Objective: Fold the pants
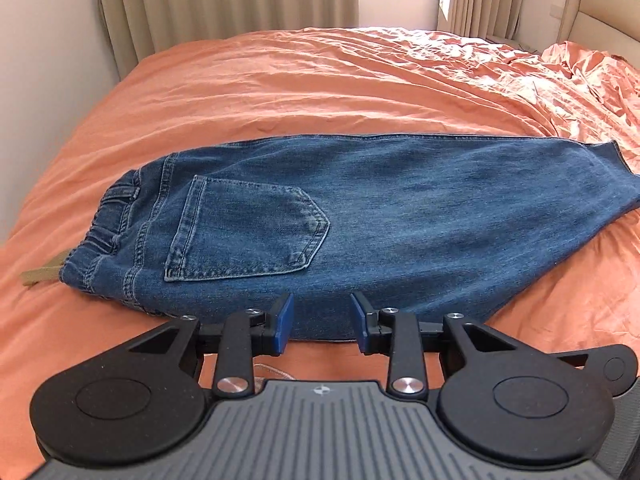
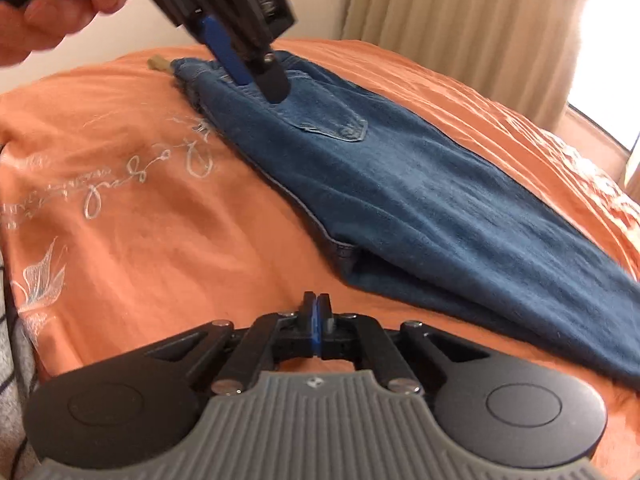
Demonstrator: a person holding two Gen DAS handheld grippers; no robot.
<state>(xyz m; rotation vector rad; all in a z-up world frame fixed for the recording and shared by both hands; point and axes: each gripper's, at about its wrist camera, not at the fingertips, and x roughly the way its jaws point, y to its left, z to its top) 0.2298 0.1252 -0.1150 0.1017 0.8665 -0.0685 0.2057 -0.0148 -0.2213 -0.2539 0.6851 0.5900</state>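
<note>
Nearest, the right claw (image 2: pixel 317 312) is pressed together, empty, above the orange bed cover (image 2: pixel 160 240). Beyond it, blue jeans (image 1: pixel 360 208) lie folded lengthwise, one leg over the other, back pocket up. Left claw (image 1: pixel 322 322) hangs partly apart, empty, over their near edge.

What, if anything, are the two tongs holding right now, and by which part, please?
Nothing. The right tongs are shut on nothing, over the orange bedcover. The left tongs are open above the jeans, not gripping them.
</note>
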